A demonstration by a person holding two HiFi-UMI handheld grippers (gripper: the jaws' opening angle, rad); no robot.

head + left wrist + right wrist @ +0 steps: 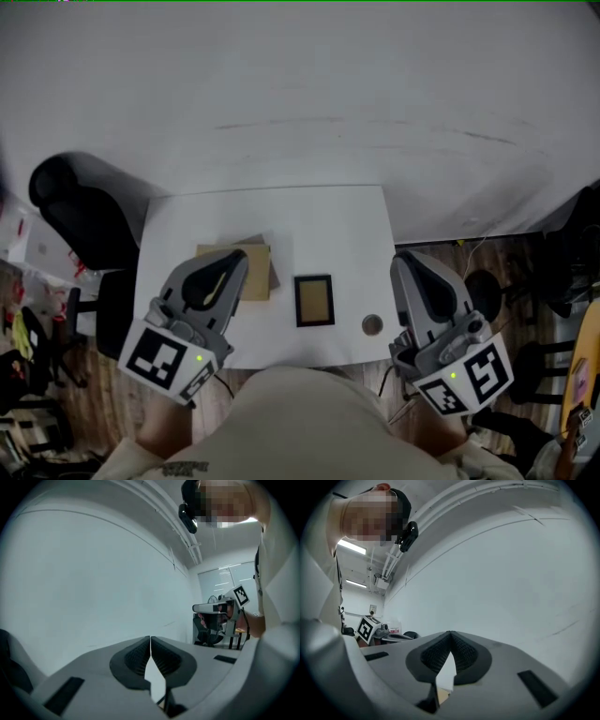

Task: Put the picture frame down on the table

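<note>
**A:** What's hard to make out?
**B:** The left gripper (234, 259) hides part of a brown cardboard piece (260, 281). The small round thing (372, 324) is too tiny to name.

**A:** And the picture frame (314, 300)?
**B:** It lies flat on the white table (328, 216) near the front edge, with bare tabletop beyond it. The right gripper (405, 259) overlaps the right edge. Both grippers are clenched on nothing.

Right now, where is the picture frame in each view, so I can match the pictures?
Head view: the picture frame lies flat on the white table, just below picture centre, near the table's front edge.
Left gripper view: not in it.
Right gripper view: not in it.
Shared landmark: the white wall, filling most of both gripper views.
</note>
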